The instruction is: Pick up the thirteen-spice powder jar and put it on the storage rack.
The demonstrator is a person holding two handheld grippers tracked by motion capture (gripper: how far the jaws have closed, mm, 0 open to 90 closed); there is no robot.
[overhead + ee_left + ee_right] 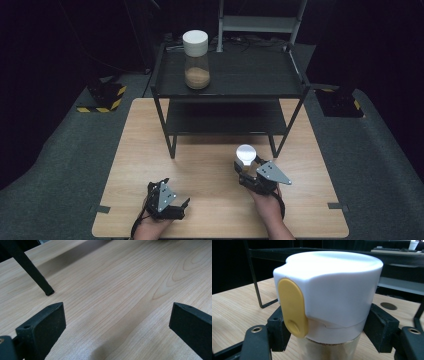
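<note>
Overhead, the right gripper (248, 172) clamped a white-lidded jar (246, 156) near the table's (140, 150) right front, before the black shelf (230, 75) — a second jar (195, 59) stood on top. Left gripper (117, 322): jaws wide apart over bare wood. Right gripper view: pads squeezed the jar (329, 302) — yellow tab (292, 307) facing near.

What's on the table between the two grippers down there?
Nothing: in the high view, only bare wooden table lies between the left gripper and the right gripper, which holds a white-lidded jar.
</note>
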